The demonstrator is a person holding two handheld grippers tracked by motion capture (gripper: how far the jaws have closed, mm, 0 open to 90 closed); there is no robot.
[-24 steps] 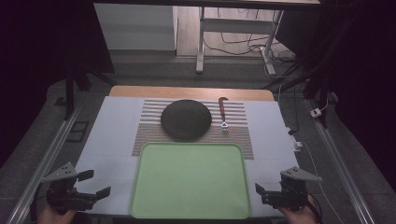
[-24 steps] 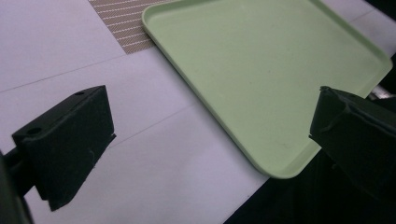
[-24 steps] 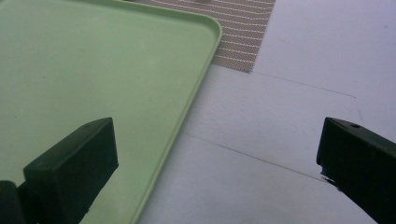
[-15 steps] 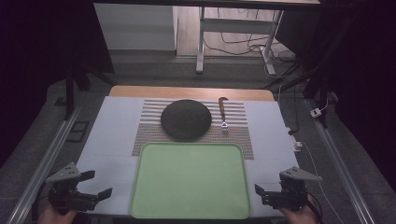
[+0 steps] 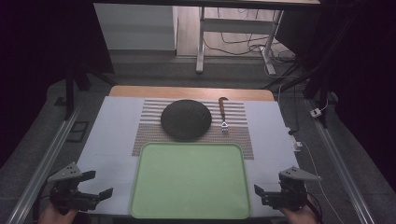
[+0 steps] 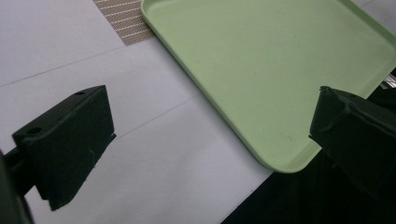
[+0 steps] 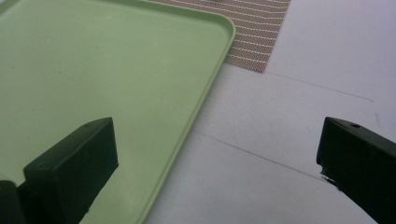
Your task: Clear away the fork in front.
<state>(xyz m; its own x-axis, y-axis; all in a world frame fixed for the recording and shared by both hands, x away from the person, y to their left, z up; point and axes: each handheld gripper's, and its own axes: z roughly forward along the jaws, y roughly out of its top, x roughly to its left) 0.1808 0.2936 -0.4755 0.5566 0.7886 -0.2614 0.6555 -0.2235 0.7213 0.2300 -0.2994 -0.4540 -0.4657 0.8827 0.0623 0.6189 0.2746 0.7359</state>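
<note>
High view, from left to right: left gripper (image 5: 95, 186) at about 8 o'clock of the table, over bare white table cover (image 5: 109, 140), jaws spread wide, nothing between them, nothing touched. Just beside it on the right, green tray (image 5: 189, 179), empty, its near edge close to the table's front edge. Beyond the tray at 12 o'clock, striped mat (image 5: 149, 128) with dark round plate (image 5: 186, 120) on it, and at 1 o'clock a fork (image 5: 223, 114) lying just beside the plate, apart from it. At about 4 o'clock, right gripper (image 5: 260, 192), just beside the tray's right rim, also wide open and empty. Free white cover on both sides of the tray and the mat. Left gripper view: near-left corner of the tray (image 6: 280, 93) between the jaws. Right gripper view: tray's right rim (image 7: 205, 93) between the open jaws, mat corner (image 7: 252, 32) beyond.
</note>
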